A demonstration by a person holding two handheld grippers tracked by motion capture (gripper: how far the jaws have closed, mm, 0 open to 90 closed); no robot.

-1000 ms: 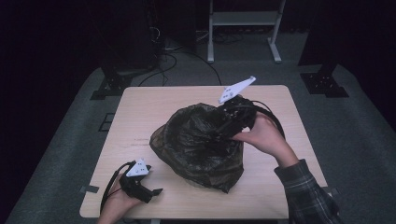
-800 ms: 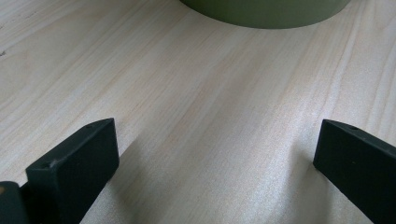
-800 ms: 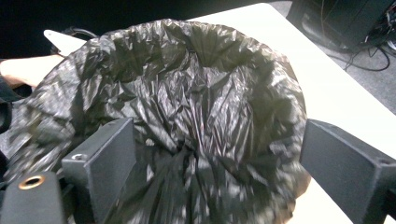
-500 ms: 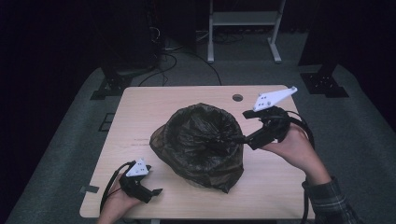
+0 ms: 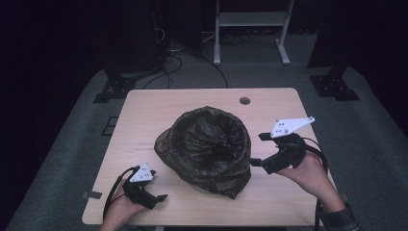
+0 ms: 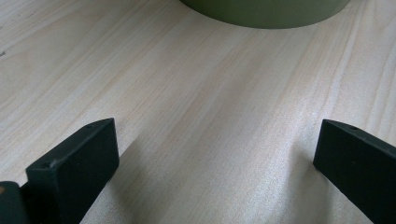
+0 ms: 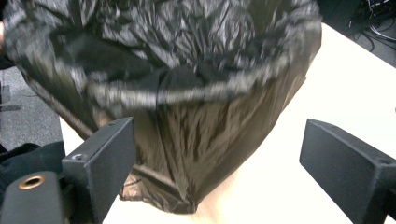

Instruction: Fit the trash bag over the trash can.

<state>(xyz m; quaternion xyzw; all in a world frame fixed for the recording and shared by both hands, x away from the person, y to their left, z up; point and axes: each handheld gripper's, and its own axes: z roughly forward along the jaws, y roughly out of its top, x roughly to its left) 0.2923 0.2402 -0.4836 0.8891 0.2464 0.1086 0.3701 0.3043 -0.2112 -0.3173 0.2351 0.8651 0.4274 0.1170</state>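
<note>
The right gripper (image 5: 257,149) has its fingers (image 7: 100,163) spread wide with nothing between them; they point at the bin (image 5: 208,144) from its right side, just clear of the bag (image 7: 187,93) that lines it. In the right gripper view the bag's rim is folded over the top edge and its loose dark plastic hangs down the wall to the bench (image 7: 289,177), bunching a little at the foot. The left gripper (image 5: 156,195) lies low on the bench near its front left corner, fingers (image 6: 77,168) also wide apart and empty, aimed toward the bin; in its own view bare pale wood lies between them, and a curved olive-green stretch of the bin's base (image 6: 266,11) shows at the top edge, well ahead. Seen from above, the bin stands upright at about the middle of the bench (image 5: 159,108), between the two grippers, its mouth open and the bag sunk into it. A small round hole (image 5: 245,101) sits in the benchtop behind the bin.
</note>
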